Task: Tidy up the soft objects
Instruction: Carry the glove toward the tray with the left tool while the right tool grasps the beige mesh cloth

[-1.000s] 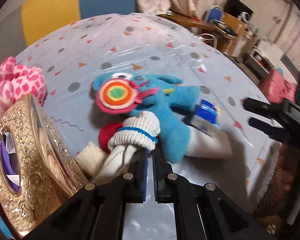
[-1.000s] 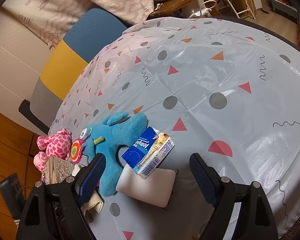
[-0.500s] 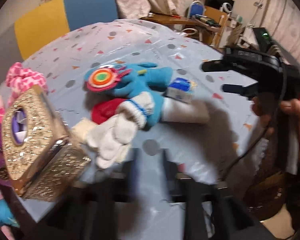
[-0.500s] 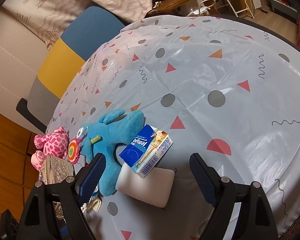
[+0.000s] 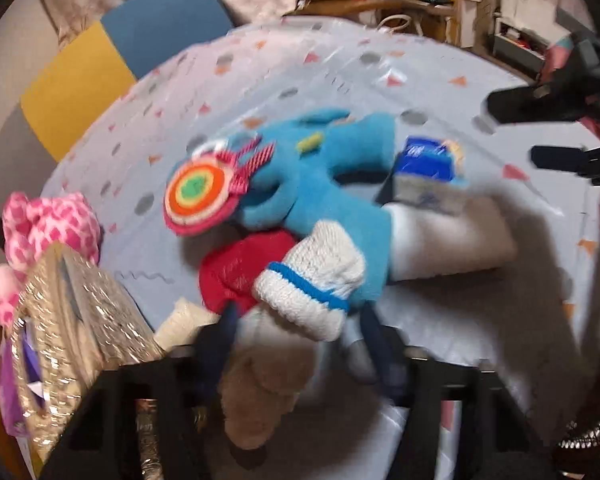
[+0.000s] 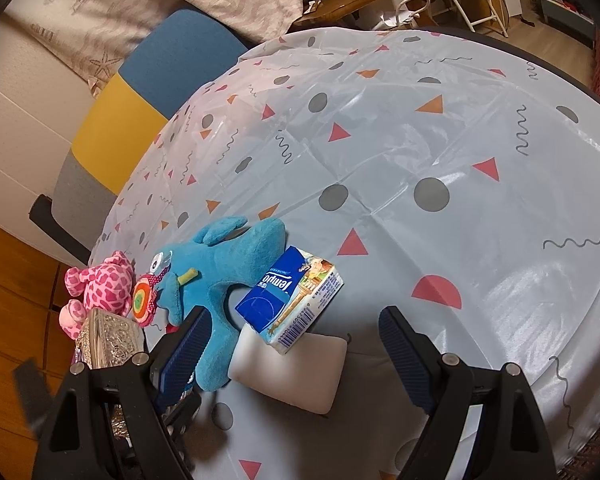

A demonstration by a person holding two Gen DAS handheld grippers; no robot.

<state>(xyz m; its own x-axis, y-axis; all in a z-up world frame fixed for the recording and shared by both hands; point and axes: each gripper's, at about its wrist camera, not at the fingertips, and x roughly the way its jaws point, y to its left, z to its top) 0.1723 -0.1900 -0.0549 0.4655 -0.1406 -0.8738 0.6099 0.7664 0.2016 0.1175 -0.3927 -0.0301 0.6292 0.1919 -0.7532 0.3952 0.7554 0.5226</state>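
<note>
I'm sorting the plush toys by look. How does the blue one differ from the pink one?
The blue plush is plain blue with a striped round disc at its head; the pink plush is spotted pink and white. The blue plush lies further in on the tablecloth, against a tissue pack; the pink plush sits at the edge beside a gold box. Both are soft toys.

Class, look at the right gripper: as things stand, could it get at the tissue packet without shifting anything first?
Probably yes. The right gripper has its jaws open, and the tissue packet lies on top of the white sponge just ahead, uncovered; only the blue plush toy crowds one side.
</note>
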